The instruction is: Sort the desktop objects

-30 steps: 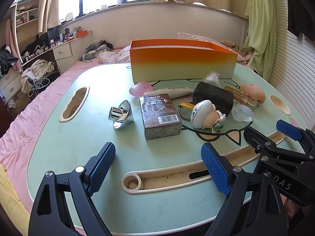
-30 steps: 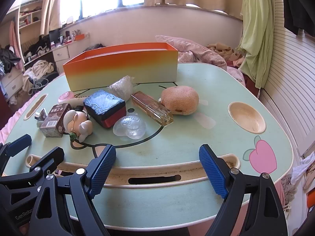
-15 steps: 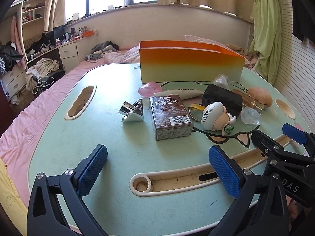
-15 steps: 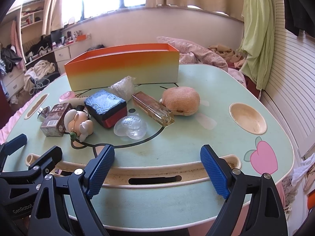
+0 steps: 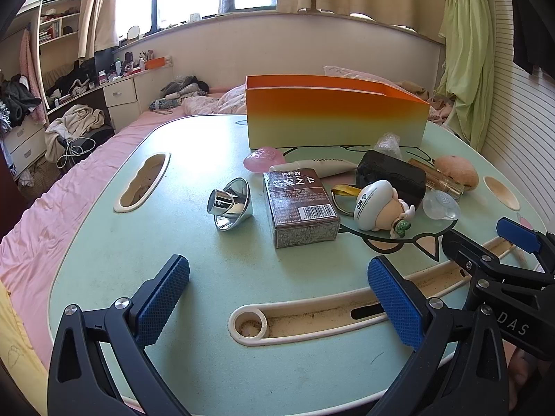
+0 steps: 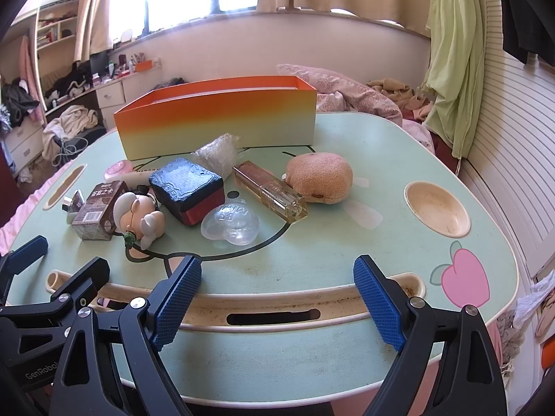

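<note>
Both grippers wide open, nothing held: left hand-held gripper (image 5: 277, 298) and right hand-held gripper (image 6: 277, 305) hang over the table's (image 6: 347, 249) near edge. Clutter sits mid-table: card box (image 5: 300, 208), metal cap (image 5: 229, 204), figurine (image 5: 380, 206), black case (image 6: 187, 189), perfume (image 6: 270, 190), puff (image 6: 321, 176). Orange box (image 6: 218, 121) behind them; inside not visible. Looks like sorting hasn't begun, everything left to do.

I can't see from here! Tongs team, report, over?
Left tongs, right tongs open, empty. Orange open-top cardboard box awaits. Nothing blocking.
</note>
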A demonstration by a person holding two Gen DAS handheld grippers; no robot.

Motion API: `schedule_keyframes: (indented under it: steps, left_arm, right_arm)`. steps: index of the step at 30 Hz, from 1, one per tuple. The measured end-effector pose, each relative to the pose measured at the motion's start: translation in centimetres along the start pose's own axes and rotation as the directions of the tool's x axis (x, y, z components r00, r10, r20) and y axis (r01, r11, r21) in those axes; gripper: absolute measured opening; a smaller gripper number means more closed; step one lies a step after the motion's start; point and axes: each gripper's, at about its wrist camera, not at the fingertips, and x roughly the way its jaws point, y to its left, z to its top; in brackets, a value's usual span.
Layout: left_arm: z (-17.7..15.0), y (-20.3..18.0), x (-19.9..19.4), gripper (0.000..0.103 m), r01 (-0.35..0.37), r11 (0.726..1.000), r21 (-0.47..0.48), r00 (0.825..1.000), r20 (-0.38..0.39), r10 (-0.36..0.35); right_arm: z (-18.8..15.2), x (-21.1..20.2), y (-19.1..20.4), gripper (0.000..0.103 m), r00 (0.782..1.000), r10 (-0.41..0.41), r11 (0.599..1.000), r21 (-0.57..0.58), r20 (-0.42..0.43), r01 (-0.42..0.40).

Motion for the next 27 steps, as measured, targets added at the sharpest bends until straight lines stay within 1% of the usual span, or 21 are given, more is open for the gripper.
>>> schedule_keyframes:
  steps: [3, 7, 11, 14, 15, 17, 20, 22, 23, 24, 25, 26, 27]
  left_arm:
    - [0.1, 0.1, 0.0, 0.103, 0.008, 1.000, 0.001, 1.000, -0.008, -0.008]
    - [0.3, 0.4, -0.1, 0.103, 0.030, 0.999, 0.020, 0.999, -0.032, -0.029]
    - [0.3, 0.3, -0.4, 0.103, 0.034, 0.997, 0.070, 0.998, -0.056, -0.030]
    - [0.5, 0.3, -1.2, 0.103, 0.028, 0.992, 0.124, 0.999, -0.031, -0.025]
    - [0.7, 0.5, -1.4, 0.103, 0.036, 0.990, 0.133, 0.999, -0.031, -0.032]
    - [1.3, 1.2, -1.7, 0.102, 0.072, 0.991, 0.116, 0.997, -0.037, -0.068]
    - [2.5, 2.9, -1.6, 0.092, 0.115, 0.992, 0.057, 0.992, -0.052, -0.112]
    - [3.2, 3.9, -1.3, 0.092, 0.125, 0.992, 0.027, 0.991, -0.056, -0.123]
    - [3.6, 4.6, -1.0, 0.090, 0.127, 0.992, 0.011, 0.990, -0.057, -0.127]
    - [3.9, 5.2, -0.7, 0.081, 0.131, 0.991, -0.007, 0.990, -0.056, -0.131]
    - [4.3, 5.9, -0.3, 0.076, 0.135, 0.990, -0.032, 0.989, -0.057, -0.137]
    - [4.5, 6.5, 0.2, 0.066, 0.138, 0.989, -0.061, 0.988, -0.065, -0.142]
    - [4.7, 7.0, 0.8, 0.064, 0.138, 0.986, -0.090, 0.986, -0.080, -0.146]
  right_arm:
    - [-0.1, 0.0, 0.1, 0.091, 1.000, -0.001, 1.000, -0.001, -0.002, 0.001]
    - [-0.2, 0.0, -0.1, 0.099, 1.000, 0.000, 1.000, 0.013, -0.014, 0.000]
    - [-0.3, -0.1, 0.0, 0.099, 1.000, -0.003, 1.000, 0.019, -0.011, 0.004]
    - [-0.1, 0.0, -0.1, 0.099, 1.000, -0.002, 1.000, 0.017, -0.010, 0.002]
    - [0.0, 0.1, -0.1, 0.099, 1.000, -0.002, 1.000, 0.017, -0.008, 0.002]
    - [0.0, 0.0, -0.1, 0.099, 1.000, -0.002, 1.000, 0.016, -0.006, 0.002]
    - [0.0, 0.1, -0.1, 0.100, 1.000, -0.001, 1.000, 0.015, -0.007, 0.001]
    - [0.1, 0.1, -0.1, 0.100, 1.000, -0.001, 1.000, 0.015, -0.007, 0.001]
    - [0.1, 0.1, -0.2, 0.100, 1.000, -0.001, 1.000, 0.015, -0.007, 0.001]
    - [0.1, 0.1, -0.2, 0.100, 1.000, -0.001, 1.000, 0.016, -0.006, 0.001]
    - [0.1, 0.1, -0.2, 0.100, 1.000, -0.001, 1.000, 0.016, -0.006, 0.001]
    - [0.2, 0.1, -0.2, 0.100, 1.000, -0.001, 1.000, 0.016, -0.005, 0.001]
    - [0.2, 0.1, -0.3, 0.100, 1.000, -0.001, 1.000, 0.016, -0.005, 0.001]
